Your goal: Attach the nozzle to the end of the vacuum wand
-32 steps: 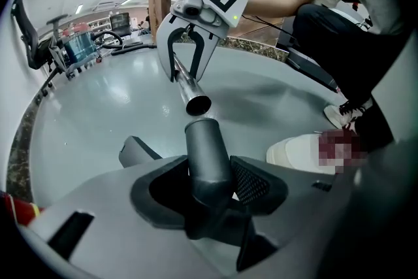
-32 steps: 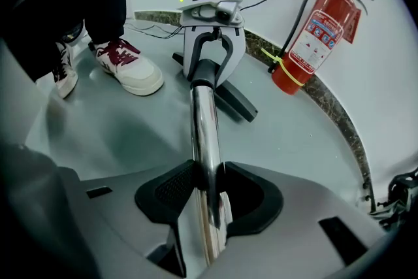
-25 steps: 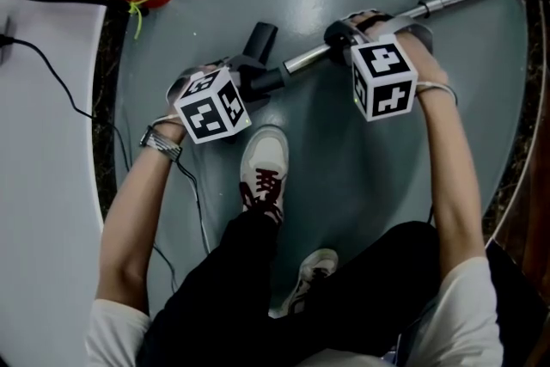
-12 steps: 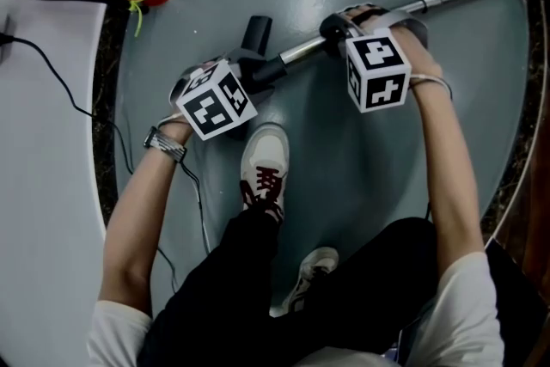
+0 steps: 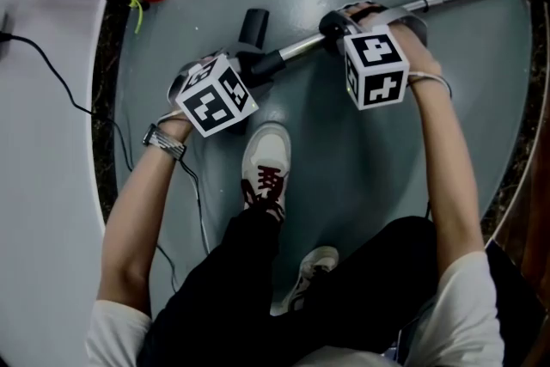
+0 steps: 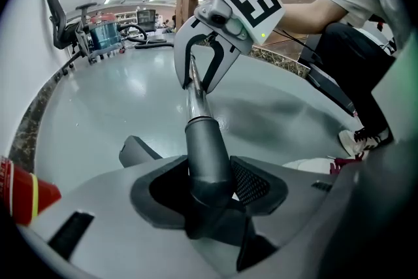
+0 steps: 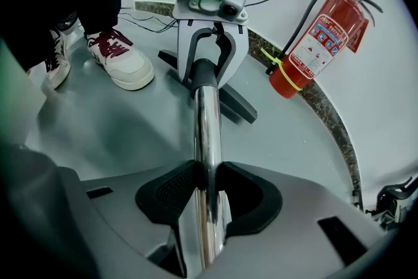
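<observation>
The nozzle point(image 6: 208, 157), a dark grey floor piece, has its neck between the jaws of the left gripper point(image 6: 210, 185), which clench it from both sides. It sits low over the grey floor point(image 5: 361, 168), just ahead of the person's shoe point(image 5: 266, 159). The chrome vacuum wand point(image 7: 208, 134) runs into the nozzle's collar, and the right gripper point(image 7: 208, 191) is clamped on the tube a little further up. The two parts look joined, though I cannot tell from these views whether the collar is pushed fully home.

If it is only part way on, letting go now would likely let the nozzle drop off the end. A push that does not run along the tube's line could jam the collar askew. The polished tube may also slide through the right pads under that push, since they hold a smooth, narrow round. The nozzle's rounded neck could likewise twist in the left jaws and throw the fit off.
</observation>
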Demonstrator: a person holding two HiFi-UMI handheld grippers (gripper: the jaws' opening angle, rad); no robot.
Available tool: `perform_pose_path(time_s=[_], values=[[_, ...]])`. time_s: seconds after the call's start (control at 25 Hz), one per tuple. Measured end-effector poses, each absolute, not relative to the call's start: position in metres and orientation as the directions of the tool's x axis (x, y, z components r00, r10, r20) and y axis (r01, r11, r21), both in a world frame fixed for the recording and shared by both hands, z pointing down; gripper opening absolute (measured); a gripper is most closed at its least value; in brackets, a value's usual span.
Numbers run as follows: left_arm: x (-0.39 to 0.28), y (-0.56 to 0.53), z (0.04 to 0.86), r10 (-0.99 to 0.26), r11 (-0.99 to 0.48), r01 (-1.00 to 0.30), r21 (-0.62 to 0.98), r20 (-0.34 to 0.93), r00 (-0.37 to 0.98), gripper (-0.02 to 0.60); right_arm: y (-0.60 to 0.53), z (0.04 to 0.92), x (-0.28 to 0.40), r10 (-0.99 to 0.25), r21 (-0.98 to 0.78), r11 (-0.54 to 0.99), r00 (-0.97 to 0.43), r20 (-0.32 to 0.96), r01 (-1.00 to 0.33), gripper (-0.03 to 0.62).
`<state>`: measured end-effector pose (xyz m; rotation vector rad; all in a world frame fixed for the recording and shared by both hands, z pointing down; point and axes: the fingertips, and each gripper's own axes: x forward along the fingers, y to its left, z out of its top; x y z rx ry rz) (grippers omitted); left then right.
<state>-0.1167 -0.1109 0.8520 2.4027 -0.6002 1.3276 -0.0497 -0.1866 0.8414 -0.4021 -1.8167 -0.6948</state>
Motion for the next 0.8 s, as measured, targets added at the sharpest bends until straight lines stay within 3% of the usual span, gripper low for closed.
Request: perform_pose_path(time_s=[0.8], values=[[-0.1190,-0.1120,0.8562,-0.213,-0.890,-0.455,-0.008,0.891,0.401,0.199,-0.1861,0.8480,-0.0487,-0.059,0.244,0.772,-0.316,0.947,0.587,0.149]])
